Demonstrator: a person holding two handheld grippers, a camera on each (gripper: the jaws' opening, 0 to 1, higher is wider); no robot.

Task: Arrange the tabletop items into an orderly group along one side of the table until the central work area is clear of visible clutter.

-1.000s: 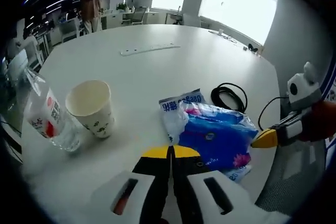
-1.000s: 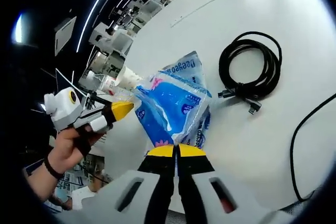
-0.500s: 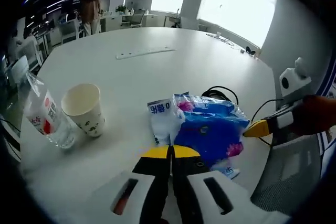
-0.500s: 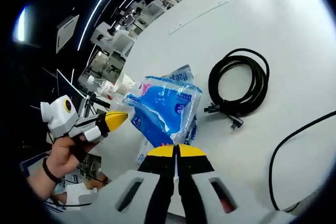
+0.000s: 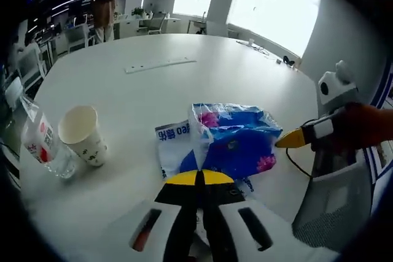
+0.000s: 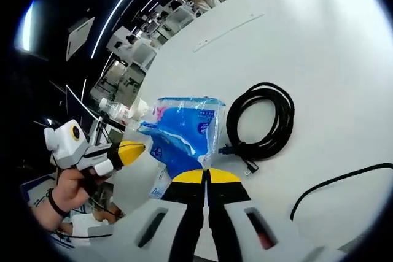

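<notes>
1. Left gripper [image 5: 198,179]: fingers pressed together, tips at the near edge of the blue pack [image 5: 236,145]. Looks like a pinch on the pack's wrapper, but the contact spot is hidden under the yellow tips, so that is a guess.
2. Right gripper [image 6: 207,178]: fingers pressed together too, tips at the pack's [image 6: 184,134] lower edge. Same doubt about whether the film is caught between them.
3. The pack sits on the white bench [image 5: 184,84], on top of a white pouch [image 5: 174,145] with blue print. In the left gripper view the right gripper's yellow tip [image 5: 293,138] is just beside the pack's right side.
4. Other clutter: cup [image 5: 81,134] and bottle [image 5: 42,145] stand touching or nearly so at the bench's left; coiled black cable [image 6: 258,124] lies just right of the pack, with a loose black cord [image 6: 338,182] further out.
5. Step in hand, as I judge it: moving the pack toward the cup and bottle to form the group.
6. To do it well: hold the wrapper firmly, since thin film slips; move low and slow; keep the pouch underneath travelling with the pack or go back for it.
7. Stop short of the cup, which is light and open and would tip easily.
8. Keep clear of the cable so its loops don't snag and drag along.
</notes>
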